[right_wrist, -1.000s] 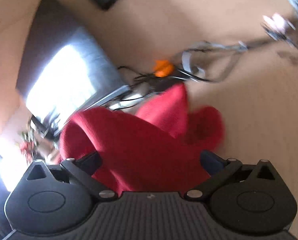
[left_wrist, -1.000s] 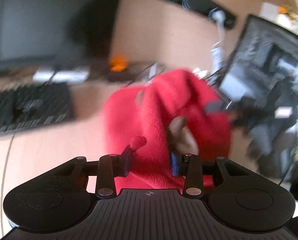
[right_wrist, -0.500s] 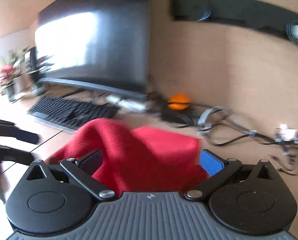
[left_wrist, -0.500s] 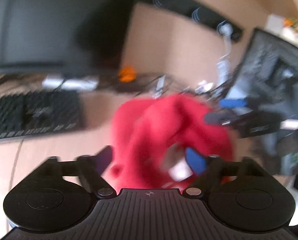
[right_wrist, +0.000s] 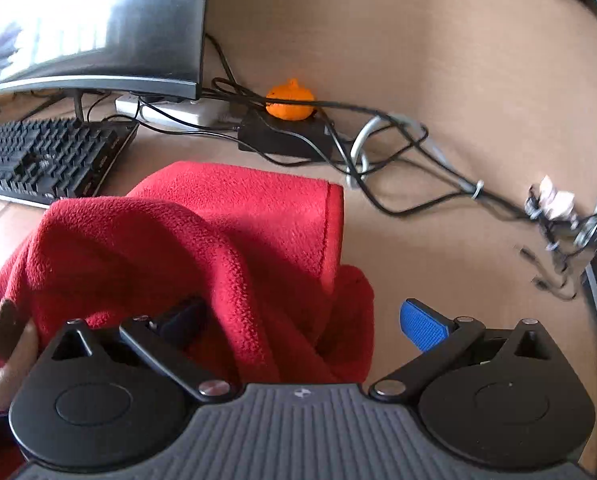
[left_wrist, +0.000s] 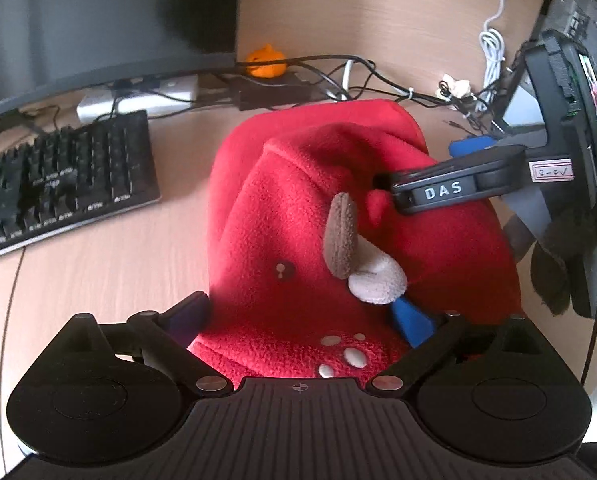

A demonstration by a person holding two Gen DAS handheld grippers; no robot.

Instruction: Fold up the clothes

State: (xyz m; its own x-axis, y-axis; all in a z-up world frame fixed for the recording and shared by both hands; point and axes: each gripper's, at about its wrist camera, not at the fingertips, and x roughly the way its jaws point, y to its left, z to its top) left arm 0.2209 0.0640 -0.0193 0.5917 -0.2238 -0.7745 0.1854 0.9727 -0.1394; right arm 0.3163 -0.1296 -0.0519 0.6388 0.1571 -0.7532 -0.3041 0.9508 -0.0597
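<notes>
Black keyboard (left_wrist: 64, 178) at far left on the wooden desk (left_wrist: 98, 264), monitor (left_wrist: 98, 20) behind it, orange pumpkin figure (left_wrist: 265, 60) on a black box among cables at the back. Red fleece garment (left_wrist: 298, 216) bunched in a heap mid-desk, brown and cream applique ear (left_wrist: 342, 236) sticking up; left gripper (left_wrist: 302, 318) jaws opening, spread wide either side of the near edge, fleece between them, pads not pinching it. Right gripper (right_wrist: 298, 320) also released, jaws wide: dark left finger against the fleece fold (right_wrist: 226, 264), blue right pad (right_wrist: 422, 326) clear over bare desk.
</notes>
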